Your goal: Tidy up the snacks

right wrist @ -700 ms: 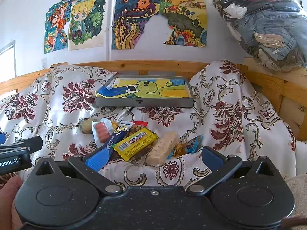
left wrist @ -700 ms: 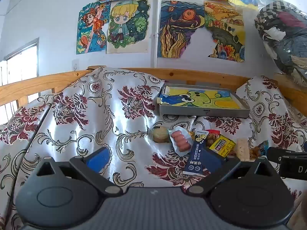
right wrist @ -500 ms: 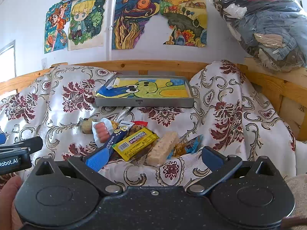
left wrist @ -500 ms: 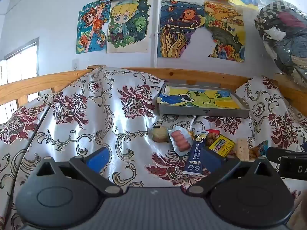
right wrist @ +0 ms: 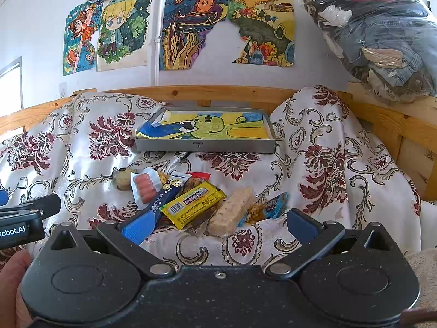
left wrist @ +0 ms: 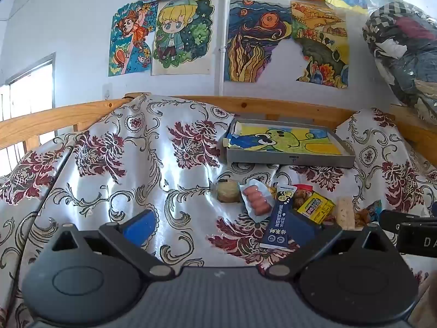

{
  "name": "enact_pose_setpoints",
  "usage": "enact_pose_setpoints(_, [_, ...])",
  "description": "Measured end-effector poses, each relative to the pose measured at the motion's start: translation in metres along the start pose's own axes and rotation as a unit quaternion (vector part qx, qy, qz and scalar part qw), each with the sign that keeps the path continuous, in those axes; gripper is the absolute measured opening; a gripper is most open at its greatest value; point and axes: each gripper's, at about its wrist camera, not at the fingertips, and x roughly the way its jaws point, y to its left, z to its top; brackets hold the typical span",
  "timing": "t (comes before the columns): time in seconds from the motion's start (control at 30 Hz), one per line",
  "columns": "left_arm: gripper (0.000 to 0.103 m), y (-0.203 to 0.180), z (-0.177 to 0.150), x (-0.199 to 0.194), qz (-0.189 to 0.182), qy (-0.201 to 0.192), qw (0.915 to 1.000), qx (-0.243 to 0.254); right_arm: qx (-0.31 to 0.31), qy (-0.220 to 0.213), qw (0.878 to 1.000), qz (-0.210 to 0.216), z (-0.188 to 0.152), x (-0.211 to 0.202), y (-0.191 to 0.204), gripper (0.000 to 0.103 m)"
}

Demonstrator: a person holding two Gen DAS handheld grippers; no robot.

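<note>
Nothing has shifted since the earlier frames: your left gripper [left wrist: 218, 225] and right gripper [right wrist: 218, 222] both hover with fingers spread wide, grasping nothing. The snacks [right wrist: 191, 199] lie heaped on the floral cloth [right wrist: 314, 164] just ahead of your right gripper. Behind them sits the grey tray [right wrist: 204, 146], holding only a colourful drawing [right wrist: 213, 125].

Snacks lie heaped on the bedspread: sausage pack [right wrist: 144, 188] at 9 o'clock, dark blue sachet [right wrist: 161, 198], yellow bar [right wrist: 194, 201], pale wafer [right wrist: 235, 211]; grey tray [right wrist: 204, 146] at 12 o'clock, apart.
</note>
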Motion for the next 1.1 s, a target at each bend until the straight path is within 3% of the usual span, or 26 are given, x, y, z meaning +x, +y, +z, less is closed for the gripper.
enact_pose_setpoints(0.63, [0.102,0.002,-0.01,0.014,0.003,0.025,0.9996,-0.008,-0.005,0.016,1.0,-0.012,-0.001,0.009,0.002,0.102])
enact_pose_setpoints(0.97, [0.102,0.008,-0.009,0.038,0.012,0.052,0.9984,-0.015,0.019,0.106,0.994,-0.023,-0.002,0.04,-0.005,0.102])
enact_pose_setpoints(1.1, [0.102,0.01,-0.007,0.053,0.0,0.066,0.9975,-0.024,0.031,0.141,0.989,-0.015,-0.002,0.054,-0.009,0.102])
